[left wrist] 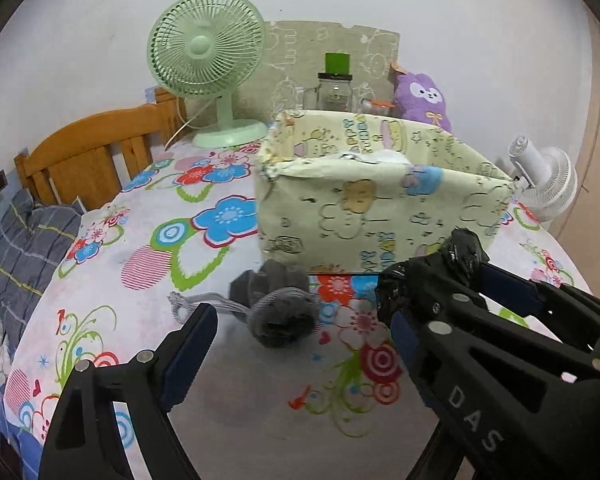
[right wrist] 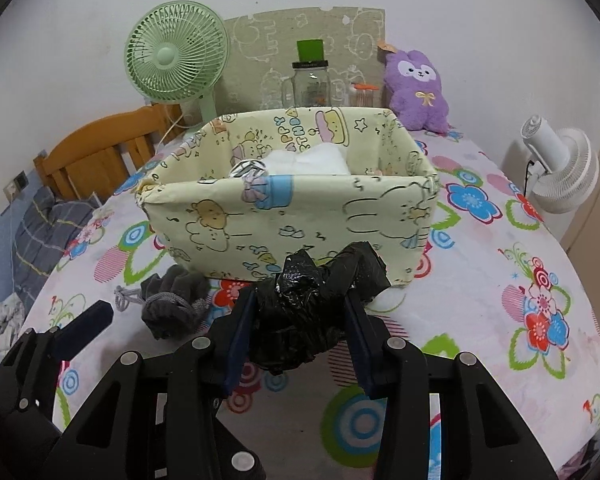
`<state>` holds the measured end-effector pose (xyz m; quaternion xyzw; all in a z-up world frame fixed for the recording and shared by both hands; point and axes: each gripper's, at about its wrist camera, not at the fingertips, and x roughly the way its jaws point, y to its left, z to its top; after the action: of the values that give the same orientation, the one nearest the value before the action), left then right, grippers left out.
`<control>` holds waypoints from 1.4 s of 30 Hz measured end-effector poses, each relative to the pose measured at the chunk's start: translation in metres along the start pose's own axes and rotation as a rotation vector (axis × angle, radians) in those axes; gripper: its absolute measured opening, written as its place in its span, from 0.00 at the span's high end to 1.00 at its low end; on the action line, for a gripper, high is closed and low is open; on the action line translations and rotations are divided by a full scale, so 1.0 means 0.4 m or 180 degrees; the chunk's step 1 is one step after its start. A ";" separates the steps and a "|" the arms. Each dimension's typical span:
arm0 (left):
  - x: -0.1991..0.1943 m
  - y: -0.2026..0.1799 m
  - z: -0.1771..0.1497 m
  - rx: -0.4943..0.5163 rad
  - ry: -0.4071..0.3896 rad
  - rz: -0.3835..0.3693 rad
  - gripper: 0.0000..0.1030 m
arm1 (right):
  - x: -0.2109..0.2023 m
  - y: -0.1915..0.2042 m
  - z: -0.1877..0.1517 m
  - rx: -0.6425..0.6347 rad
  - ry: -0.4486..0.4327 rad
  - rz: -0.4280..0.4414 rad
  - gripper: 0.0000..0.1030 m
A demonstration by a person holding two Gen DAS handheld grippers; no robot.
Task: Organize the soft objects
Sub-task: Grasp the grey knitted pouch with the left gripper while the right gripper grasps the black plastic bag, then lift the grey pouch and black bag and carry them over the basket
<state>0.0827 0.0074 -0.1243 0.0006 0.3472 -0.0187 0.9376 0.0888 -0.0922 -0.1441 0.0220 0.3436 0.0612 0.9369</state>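
The crumpled black plastic bag (right wrist: 320, 300) sits squeezed between the two blue-padded fingers of the right tongs (right wrist: 300, 312), which have closed partway onto it and hold it just above the flowered bedsheet (right wrist: 500, 240), right in front of the near wall of the fabric bin (right wrist: 300, 216). Inside that bin a white soft bundle (right wrist: 312, 160) and a small striped piece (right wrist: 248, 168) already lie against the back half. The step in hand looks like carrying the bag up and over the near rim, so the grip should stay firm, since slick, springy film like this can slide out of the pads if they ease off. The bag ought to clear the soft rim with room to spare, because the bin wall is limp cloth and a brush against it could fold it inward or push the bin back. Releasing well inside, above the free front part, would keep the bag from catching on the edge. To the left, the grey knitted piece with its cord (left wrist: 276, 308) rests on the sheet touching the bin's front corner, and the left tongs (left wrist: 300, 320) stand wide apart around it with nothing in their grasp, placed for a later pick.
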 end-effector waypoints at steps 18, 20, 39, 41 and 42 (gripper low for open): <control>0.083 0.049 0.011 0.0084 0.0210 -0.0048 0.38 | 0.047 0.038 -0.004 0.0087 0.0084 -0.0156 0.55; 0.088 0.049 0.011 0.0088 0.0218 -0.0066 0.38 | 0.051 0.037 -0.004 0.0101 0.0095 -0.0160 0.55; 0.065 0.027 -0.003 0.0007 0.0268 -0.0253 0.60 | 0.035 0.017 -0.013 0.0127 0.0121 -0.0114 0.55; 0.059 0.017 -0.006 0.0031 0.0281 -0.0184 0.60 | 0.032 0.011 -0.017 0.0120 0.0139 -0.0125 0.55; 0.055 0.012 -0.009 0.0033 0.0283 -0.0157 0.60 | 0.030 0.009 -0.019 0.0107 0.0146 -0.0131 0.54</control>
<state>0.0972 0.0117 -0.1412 -0.0023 0.3883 -0.0435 0.9205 0.0925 -0.0870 -0.1572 0.0293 0.3663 0.0366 0.9293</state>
